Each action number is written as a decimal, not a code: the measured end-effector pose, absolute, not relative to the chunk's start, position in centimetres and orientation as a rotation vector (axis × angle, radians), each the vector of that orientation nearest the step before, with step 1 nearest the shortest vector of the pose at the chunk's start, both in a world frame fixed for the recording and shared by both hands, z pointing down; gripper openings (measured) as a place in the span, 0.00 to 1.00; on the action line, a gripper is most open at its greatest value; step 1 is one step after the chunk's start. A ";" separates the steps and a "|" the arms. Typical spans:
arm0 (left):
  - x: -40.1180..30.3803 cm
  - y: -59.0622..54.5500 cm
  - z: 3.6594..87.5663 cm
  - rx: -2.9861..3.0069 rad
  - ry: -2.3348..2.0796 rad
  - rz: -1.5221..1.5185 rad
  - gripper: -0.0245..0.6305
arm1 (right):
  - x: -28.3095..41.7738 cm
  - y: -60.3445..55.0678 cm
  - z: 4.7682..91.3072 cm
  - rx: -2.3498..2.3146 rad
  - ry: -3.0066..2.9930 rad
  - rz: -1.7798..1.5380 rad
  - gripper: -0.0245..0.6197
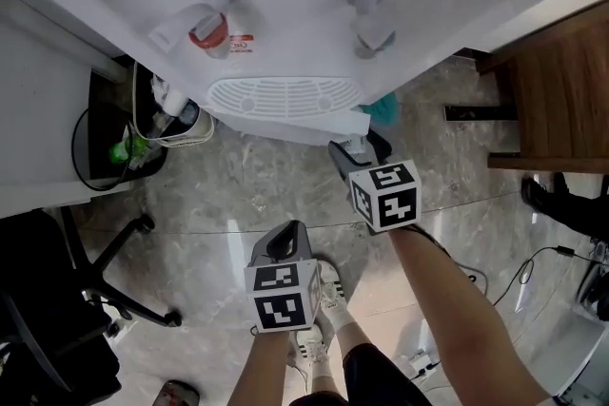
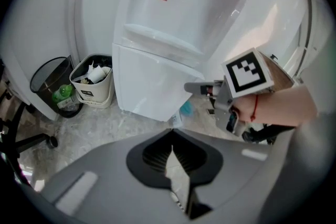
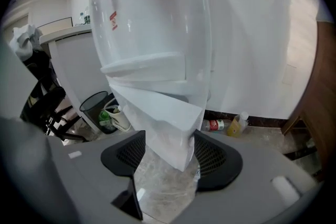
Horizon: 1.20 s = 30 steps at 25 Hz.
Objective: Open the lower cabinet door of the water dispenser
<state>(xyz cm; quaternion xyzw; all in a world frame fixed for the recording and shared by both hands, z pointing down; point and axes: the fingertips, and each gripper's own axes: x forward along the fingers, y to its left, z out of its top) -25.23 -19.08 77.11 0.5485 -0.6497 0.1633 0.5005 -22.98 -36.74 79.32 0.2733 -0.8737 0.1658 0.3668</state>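
The white water dispenser (image 1: 285, 5) stands in front of me, its lower cabinet door (image 1: 304, 126) ajar and swung out to the right. My right gripper (image 1: 354, 150) is open at the door's free edge. In the right gripper view that edge of the door (image 3: 163, 123) sits between the wide jaws, with the right pad (image 3: 218, 157) close against it and floor showing beside the left pad (image 3: 123, 152). My left gripper (image 1: 284, 242) hangs lower and nearer to me, shut on nothing, its tips (image 2: 172, 149) pointing at the door (image 2: 147, 86) and the right gripper (image 2: 197, 87).
A white waste bin (image 1: 181, 124) and a black mesh bin (image 1: 114, 147) stand left of the dispenser. An office chair (image 1: 67, 299) is at the lower left, wooden furniture (image 1: 561, 100) at the right. Two bottles (image 3: 215, 125) lie by the wall. Cables (image 1: 533, 266) cross the floor.
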 end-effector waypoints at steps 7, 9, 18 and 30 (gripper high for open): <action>-24.2 -13.7 77.8 1.254 -1.561 0.392 0.05 | -21.5 -27.6 78.9 0.676 -2.273 0.562 0.39; -24.2 -11.8 78.3 1.221 -1.573 0.398 0.05 | -21.8 -24.7 78.8 0.639 -2.279 0.589 0.36; -26.6 -5.2 78.4 1.108 -1.692 0.365 0.05 | -25.8 -13.8 78.9 0.439 -2.255 0.625 0.13; -28.8 -1.8 76.9 1.014 -1.742 0.276 0.05 | -27.4 -9.6 77.9 0.328 -2.207 0.610 0.03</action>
